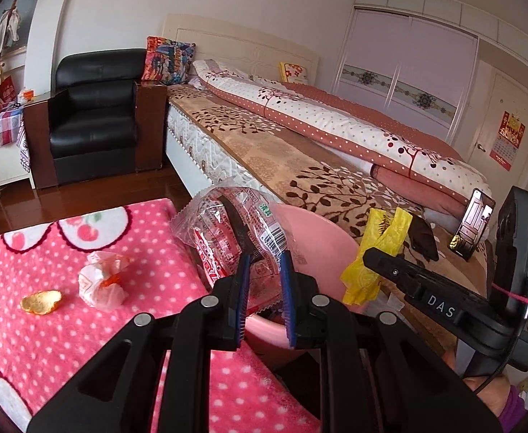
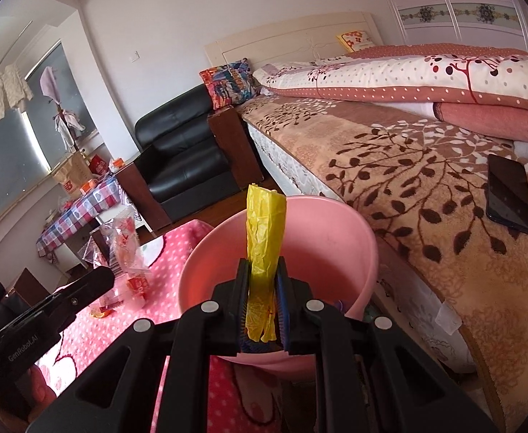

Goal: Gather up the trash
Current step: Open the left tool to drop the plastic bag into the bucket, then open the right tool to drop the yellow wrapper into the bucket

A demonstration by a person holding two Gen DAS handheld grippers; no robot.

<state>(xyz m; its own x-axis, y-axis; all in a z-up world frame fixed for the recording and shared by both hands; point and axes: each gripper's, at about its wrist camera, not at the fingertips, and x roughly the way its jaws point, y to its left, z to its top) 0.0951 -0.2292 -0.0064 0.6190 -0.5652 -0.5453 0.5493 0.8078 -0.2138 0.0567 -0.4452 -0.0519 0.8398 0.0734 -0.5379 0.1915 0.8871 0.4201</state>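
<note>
Your left gripper (image 1: 265, 259) pinches a clear printed plastic wrapper (image 1: 235, 231), your right gripper (image 2: 262, 270) clamps a crumpled yellow plastic strip (image 2: 264, 231), the round pink plastic basin (image 2: 336, 245) at twelve o'clock.

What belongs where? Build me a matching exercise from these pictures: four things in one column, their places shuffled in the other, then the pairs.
Things:
1. yellow wrapper
2. clear red-printed wrapper
3. orange peel
4. phone

Places:
A. lying on the pink blanket
B. lying on the bed's brown leaf-print cover
C. clamped in the right hand-held gripper
D. clamped in the left hand-held gripper

Pairs: 1-C, 2-D, 3-A, 4-B
</note>
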